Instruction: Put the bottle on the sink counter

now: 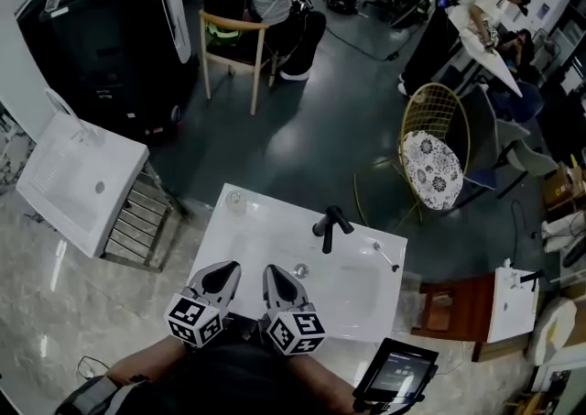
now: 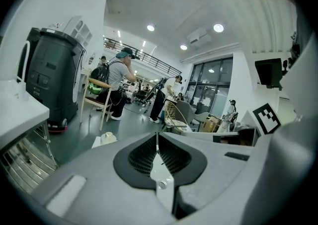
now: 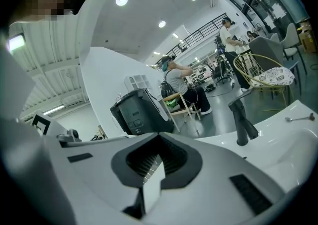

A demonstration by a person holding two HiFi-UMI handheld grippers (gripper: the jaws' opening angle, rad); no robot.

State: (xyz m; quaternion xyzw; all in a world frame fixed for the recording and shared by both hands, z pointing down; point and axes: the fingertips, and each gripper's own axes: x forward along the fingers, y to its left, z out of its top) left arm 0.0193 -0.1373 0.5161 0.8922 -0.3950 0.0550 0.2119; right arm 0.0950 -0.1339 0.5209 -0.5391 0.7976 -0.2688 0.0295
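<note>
Sink counter (image 1: 240,248): bearing the bottle (image 1: 233,198) at its far-left corner.
Left gripper (image 1: 223,272): hovering over the counter's near edge, well short of the bottle, pressed together, empty.
Right gripper (image 1: 278,274): hovering alongside, likewise closed.

Both my tongs are the same build: left gripper (image 1: 227,268) and right gripper (image 1: 275,272) have light grey plastic shells tapering to a point, with dark inserts on top. Each carries a white marker cube (image 1: 195,319) at the rear, black squares on every visible face. Up close, black ribbed pads (image 2: 141,154) sit in a dark heart-shaped recess, with one small silver screw (image 2: 160,185) on the centreline. The right shell has dark rectangular slots (image 3: 251,194). I'm wearing a dark top (image 1: 229,376).
</note>
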